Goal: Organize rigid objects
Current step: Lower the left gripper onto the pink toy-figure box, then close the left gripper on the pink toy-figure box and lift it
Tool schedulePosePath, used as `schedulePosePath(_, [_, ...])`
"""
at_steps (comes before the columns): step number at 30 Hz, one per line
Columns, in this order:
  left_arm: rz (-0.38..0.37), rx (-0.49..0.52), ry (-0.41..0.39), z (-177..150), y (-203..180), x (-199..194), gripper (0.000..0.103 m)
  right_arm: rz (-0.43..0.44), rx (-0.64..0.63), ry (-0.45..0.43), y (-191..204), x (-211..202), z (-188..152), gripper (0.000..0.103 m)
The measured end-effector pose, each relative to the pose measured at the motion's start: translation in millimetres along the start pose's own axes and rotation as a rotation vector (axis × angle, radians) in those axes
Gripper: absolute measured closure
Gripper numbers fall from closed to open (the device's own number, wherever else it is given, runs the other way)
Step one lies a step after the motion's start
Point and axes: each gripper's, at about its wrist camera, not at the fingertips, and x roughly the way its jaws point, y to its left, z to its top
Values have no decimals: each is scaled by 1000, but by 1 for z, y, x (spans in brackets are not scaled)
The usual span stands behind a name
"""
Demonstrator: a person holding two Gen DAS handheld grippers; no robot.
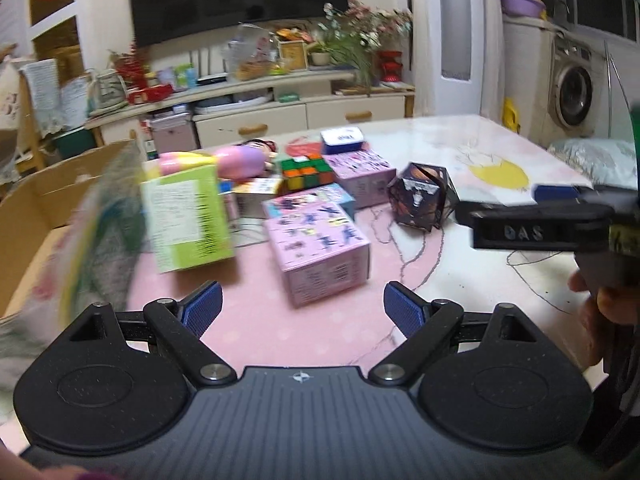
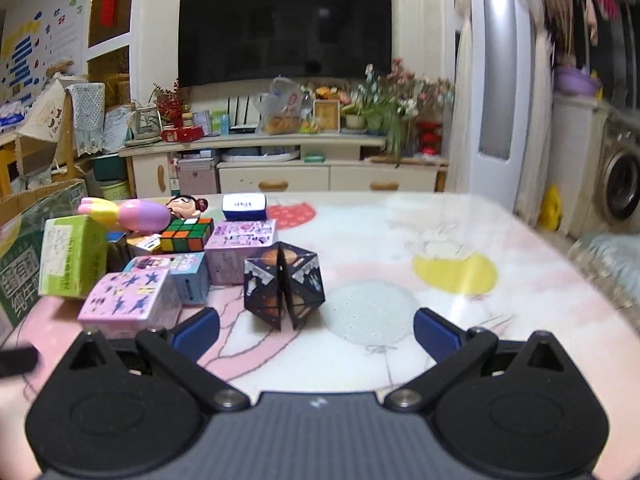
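A cluster of rigid objects lies on the pink table: a near pink box [image 1: 320,252] [image 2: 128,304], a second pink box [image 1: 362,170] [image 2: 240,248], a green carton [image 1: 186,216] [image 2: 72,256], a Rubik's cube [image 1: 307,171] [image 2: 187,235], a black folding cube [image 1: 423,197] [image 2: 285,286], a pink-and-yellow toy [image 1: 218,160] [image 2: 128,213] and a blue-and-white tin [image 1: 342,140] [image 2: 245,206]. My left gripper [image 1: 302,310] is open just short of the near pink box. My right gripper [image 2: 316,334] is open, the black cube just beyond its fingertips; it also shows from the side [image 1: 536,224].
An open cardboard box [image 1: 48,200] [image 2: 36,216] stands at the table's left edge. A person's hand [image 1: 600,312] holds the right gripper. The right half of the table [image 2: 480,280] shows only its printed cover. A TV cabinet [image 2: 280,168] and washing machine [image 2: 620,184] stand beyond.
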Motion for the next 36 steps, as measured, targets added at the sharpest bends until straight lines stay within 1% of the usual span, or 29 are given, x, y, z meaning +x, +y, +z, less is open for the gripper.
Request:
schedulePosePath(4, [-11, 20, 17, -1, -12, 18, 0, 59, 11, 12, -2, 23, 8, 1])
schedulePosePath(6, [-3, 43, 16, -2, -17, 25, 0, 76, 14, 29, -3, 37, 12, 1])
schedulePosePath(7, [9, 50, 14, 3, -22, 31, 0, 80, 14, 37, -5, 43, 14, 1])
schedulePosePath(10, [49, 32, 5, 6, -23, 41, 0, 94, 8, 43, -5, 59, 19, 1])
schedulePosePath(12, [63, 13, 19, 9, -20, 49, 0, 106, 2, 60, -5, 70, 22, 1])
schedulePosePath(17, [67, -41, 70, 13, -14, 61, 0, 128, -14, 90, -4, 87, 23, 1])
schedulePosePath(19, [75, -50, 75, 19, -17, 66, 0, 124, -23, 91, -2, 93, 23, 1])
schedulePosePath(21, [90, -43, 99, 25, -18, 75, 0, 107, -39, 105, -1, 98, 23, 2])
schedulePosePath(22, [98, -41, 121, 28, -17, 80, 0, 98, -46, 108, -1, 100, 23, 4])
schedulePosePath(24, [88, -44, 139, 29, -15, 83, 1, 86, -50, 104, -2, 100, 23, 8])
schedulePosePath(26, [85, -49, 153, 33, -11, 88, 11, 80, -52, 102, -2, 101, 24, 8])
schedulePosePath(27, [81, -54, 156, 33, -10, 86, 12, 80, -52, 104, -2, 101, 24, 12])
schedulePosePath(28, [77, -55, 159, 36, -6, 88, 12, 80, -52, 107, -2, 102, 25, 19])
schedulePosePath(32, [80, -24, 164, 40, -5, 89, 13, 86, -52, 136, -2, 108, 24, 31])
schedulePosePath(33, [85, -16, 163, 39, -5, 88, 13, 89, -49, 143, -2, 109, 23, 36])
schedulePosePath(34, [83, -17, 166, 45, -5, 91, 13, 92, -49, 147, -2, 109, 22, 42])
schedulePosePath(35, [72, -25, 169, 46, -3, 91, 13, 90, -54, 148, -1, 109, 21, 45])
schedulePosePath(36, [66, -33, 169, 47, 0, 91, 13, 84, -63, 145, 1, 108, 20, 45])
